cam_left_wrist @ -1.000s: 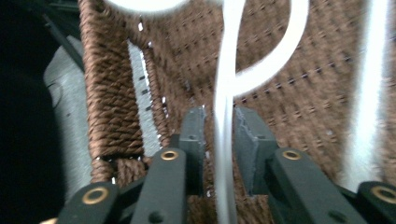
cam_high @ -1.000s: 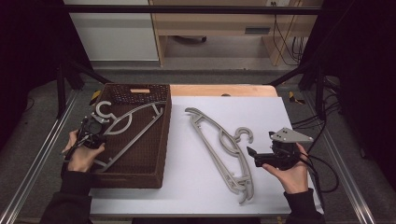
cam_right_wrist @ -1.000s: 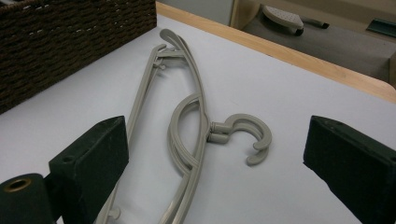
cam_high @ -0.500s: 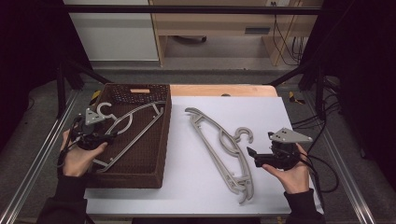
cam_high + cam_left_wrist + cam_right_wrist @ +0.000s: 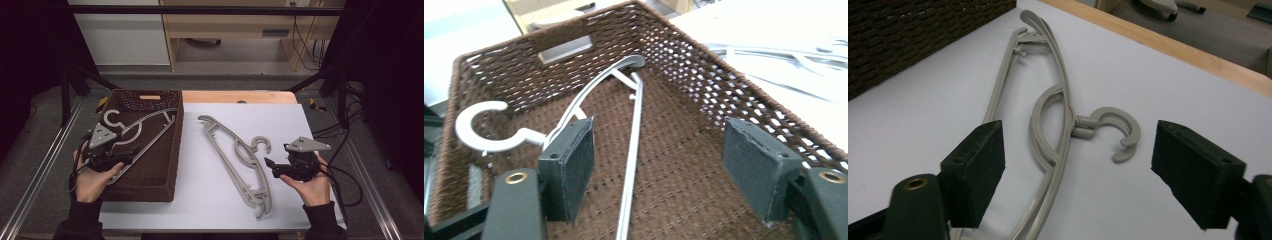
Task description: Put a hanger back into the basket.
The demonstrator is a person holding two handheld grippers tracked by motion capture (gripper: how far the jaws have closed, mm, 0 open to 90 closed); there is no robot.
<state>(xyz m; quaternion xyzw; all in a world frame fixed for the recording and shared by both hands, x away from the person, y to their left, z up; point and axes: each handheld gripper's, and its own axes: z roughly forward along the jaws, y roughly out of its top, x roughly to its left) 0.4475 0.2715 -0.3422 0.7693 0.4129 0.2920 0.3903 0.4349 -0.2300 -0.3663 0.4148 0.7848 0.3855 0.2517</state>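
Note:
A pale grey hanger (image 5: 155,116) (image 5: 634,130) lies in the brown woven basket (image 5: 176,150) (image 5: 704,75) on the left of the table. My left gripper (image 5: 131,156) (image 5: 659,165) hovers above the basket's left side, open; its jaws have just been opening and grip nothing. Two stacked beige hangers (image 5: 235,150) (image 5: 1048,130) lie slantwise on the white sheet (image 5: 295,125). My right gripper (image 5: 270,167) (image 5: 1078,170) is low beside their hook (image 5: 1120,132), open. Its jaws have just been closing a little, with the hook ahead of the pads and untouched.
The basket (image 5: 908,35) takes up the table's left third. A wooden table edge (image 5: 240,96) runs along the back. Metal rails (image 5: 45,165) flank the table, and cables (image 5: 345,165) trail at the right. A cabinet (image 5: 230,25) stands beyond.
My left gripper has let go of the hanger in the basket, opened wide and lifted slightly. The right gripper's jaws have narrowed a little; that hand has stayed put.

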